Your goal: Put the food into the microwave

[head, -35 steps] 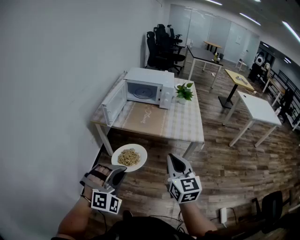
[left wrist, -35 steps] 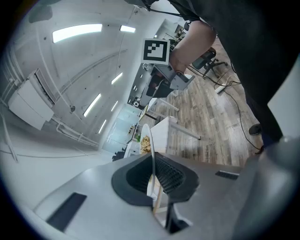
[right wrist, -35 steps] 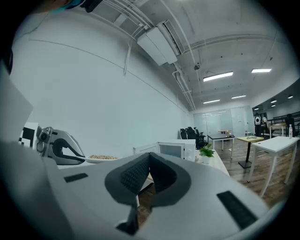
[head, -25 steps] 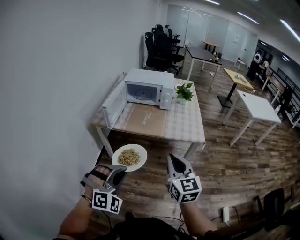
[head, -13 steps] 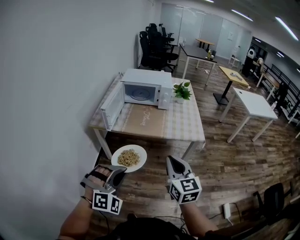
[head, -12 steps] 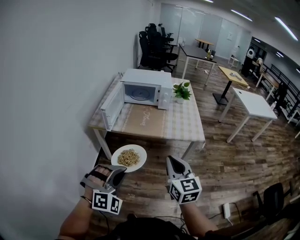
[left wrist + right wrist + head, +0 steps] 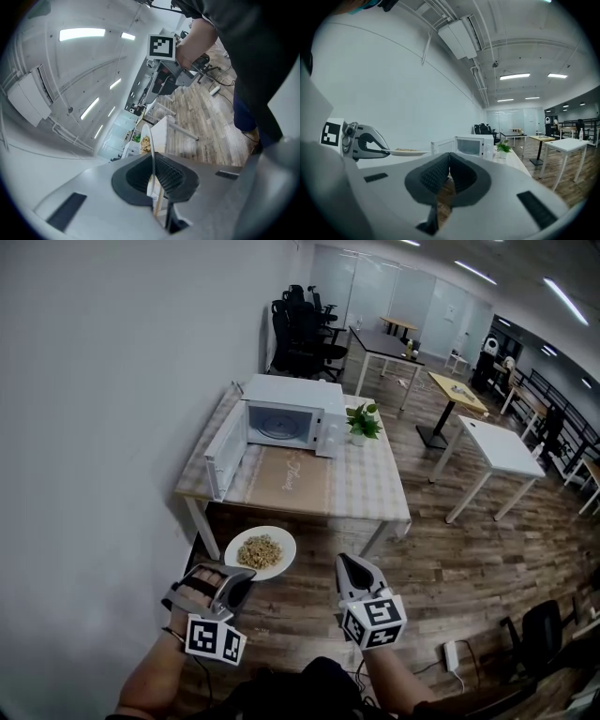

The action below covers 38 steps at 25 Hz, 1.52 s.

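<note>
A white plate of food (image 7: 260,551) hangs in the air before the table, held level by its near rim in my left gripper (image 7: 235,586), which is shut on it. The left gripper view shows the plate (image 7: 149,150) edge-on between the jaws. The white microwave (image 7: 286,416) stands at the table's far end with its door (image 7: 223,448) swung open to the left; it also shows in the right gripper view as the microwave (image 7: 471,146). My right gripper (image 7: 350,571) is beside the plate, shut and empty. In its own view, the right gripper (image 7: 448,171) has jaws pressed together.
The table (image 7: 366,491) carries a brown mat (image 7: 292,478) and a small potted plant (image 7: 361,422) right of the microwave. A white wall runs along the left. Office chairs (image 7: 300,329) and other desks (image 7: 489,447) stand beyond on the wooden floor.
The view has drawn slightly nearer the table and the plate has edged a little right and lower in frame. Both grippers keep their hold and pose.
</note>
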Each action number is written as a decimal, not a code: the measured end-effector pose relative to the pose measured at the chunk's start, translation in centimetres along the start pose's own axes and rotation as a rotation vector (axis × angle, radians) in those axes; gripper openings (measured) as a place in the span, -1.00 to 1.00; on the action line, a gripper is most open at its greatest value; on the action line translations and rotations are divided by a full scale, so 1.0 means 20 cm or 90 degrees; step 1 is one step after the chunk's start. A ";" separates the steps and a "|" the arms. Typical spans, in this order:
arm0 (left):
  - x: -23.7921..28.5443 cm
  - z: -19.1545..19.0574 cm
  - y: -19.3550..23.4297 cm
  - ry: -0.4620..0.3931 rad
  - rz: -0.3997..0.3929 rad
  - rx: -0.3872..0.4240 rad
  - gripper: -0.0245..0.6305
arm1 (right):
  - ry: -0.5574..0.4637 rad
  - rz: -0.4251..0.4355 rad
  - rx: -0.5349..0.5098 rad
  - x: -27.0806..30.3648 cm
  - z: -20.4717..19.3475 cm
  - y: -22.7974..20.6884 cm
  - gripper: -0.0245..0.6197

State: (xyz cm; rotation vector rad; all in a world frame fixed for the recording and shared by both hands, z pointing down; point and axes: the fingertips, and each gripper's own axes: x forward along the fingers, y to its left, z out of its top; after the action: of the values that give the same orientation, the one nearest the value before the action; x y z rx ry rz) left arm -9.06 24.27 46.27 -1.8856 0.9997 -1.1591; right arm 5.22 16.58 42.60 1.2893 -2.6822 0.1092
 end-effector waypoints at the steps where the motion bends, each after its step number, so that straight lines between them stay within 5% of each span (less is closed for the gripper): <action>1: 0.00 -0.01 0.00 -0.002 0.001 -0.002 -0.87 | 0.002 0.001 -0.002 0.01 -0.01 0.01 -0.90; 14: 0.14 -0.14 0.07 0.021 0.000 0.005 -0.86 | -0.014 0.021 0.014 0.28 0.01 -0.03 -0.90; 38: 0.84 -0.24 0.45 0.105 -0.016 -0.011 -0.87 | -0.024 0.092 0.030 0.98 0.18 -0.58 -0.90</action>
State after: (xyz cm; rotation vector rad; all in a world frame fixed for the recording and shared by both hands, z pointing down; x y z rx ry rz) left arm -10.60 4.76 46.78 -1.8439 1.0810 -1.3418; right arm 1.87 -6.29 42.59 1.1204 -2.8194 0.1690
